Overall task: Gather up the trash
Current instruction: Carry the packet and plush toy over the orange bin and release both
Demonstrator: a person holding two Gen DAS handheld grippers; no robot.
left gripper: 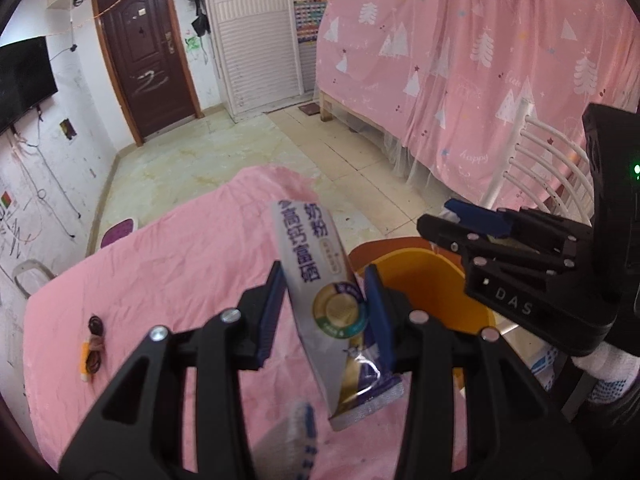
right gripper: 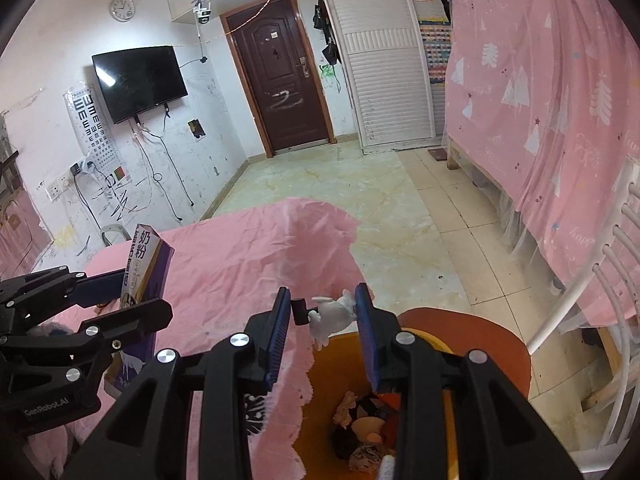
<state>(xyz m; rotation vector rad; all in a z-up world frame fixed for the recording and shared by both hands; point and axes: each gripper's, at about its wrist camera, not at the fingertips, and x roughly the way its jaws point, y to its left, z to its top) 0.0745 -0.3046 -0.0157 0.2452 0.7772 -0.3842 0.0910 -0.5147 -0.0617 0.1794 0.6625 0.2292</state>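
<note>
My left gripper (left gripper: 325, 308) is shut on a silver and purple milk powder sachet (left gripper: 320, 292), held tilted above the pink-covered table (left gripper: 180, 264) close to the orange bin (left gripper: 432, 292). The sachet also shows in the right wrist view (right gripper: 146, 268), with the left gripper (right gripper: 132, 292) around it. My right gripper (right gripper: 324, 320) hangs over the orange bin (right gripper: 320, 420), jaws part open, with a crumpled white tissue (right gripper: 334, 314) against the right pad. The bin holds several scraps (right gripper: 360, 428). In the left wrist view the right gripper (left gripper: 472, 220) is over the bin.
Hair ties and a small orange item (left gripper: 93, 340) lie on the table's left part. A blue and white wrapper (left gripper: 306, 432) lies under my left gripper. A white chair (left gripper: 540, 168) and a pink-curtained bed (left gripper: 480, 60) stand to the right. Tiled floor (right gripper: 380, 200) lies beyond the table.
</note>
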